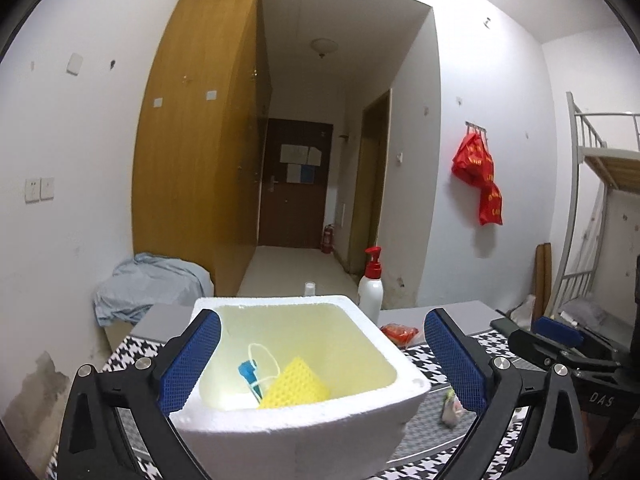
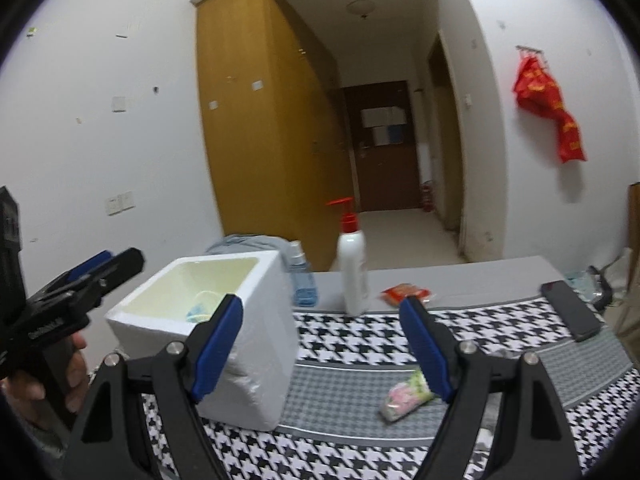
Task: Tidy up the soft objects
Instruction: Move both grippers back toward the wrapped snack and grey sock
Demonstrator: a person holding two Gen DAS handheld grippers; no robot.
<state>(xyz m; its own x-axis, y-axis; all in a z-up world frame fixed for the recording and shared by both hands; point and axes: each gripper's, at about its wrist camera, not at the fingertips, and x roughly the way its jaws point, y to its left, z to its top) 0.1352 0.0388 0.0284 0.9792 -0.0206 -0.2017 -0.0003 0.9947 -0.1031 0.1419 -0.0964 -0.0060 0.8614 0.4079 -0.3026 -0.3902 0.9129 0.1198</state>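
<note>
Left wrist view: my left gripper (image 1: pixel 320 364) hangs spread wide over the white foam box (image 1: pixel 304 432), holding nothing.
Box contents: a yellow waffle-textured sponge (image 1: pixel 294 386) leans in the near corner, beside a blue piece with a pale looped cord (image 1: pixel 256 364); I cannot tell what that piece is.
Sponge handling: I judge it light and squashy, so it needs no more care once it is in.
Small packet, left view: a crinkly pastel sachet (image 1: pixel 451 410) lies on the houndstooth cloth (image 1: pixel 436 354), just beside the box and by my right-hand pad.
Right wrist view: my right gripper (image 2: pixel 322 350) is also released, jaws well apart, with the same pink-and-green soft packet (image 2: pixel 406 396) near its right finger (image 2: pixel 426 350), not between the two.
Packet handling: I judge it light, limp and slippery film; I would pinch it across its puffy middle, gently, since an end could slide out.
Other items: a white pump bottle with a red head (image 2: pixel 352 268) and a red wrapper (image 2: pixel 406 292) stand well behind, with a dark phone (image 2: pixel 572 314) to the right.
</note>
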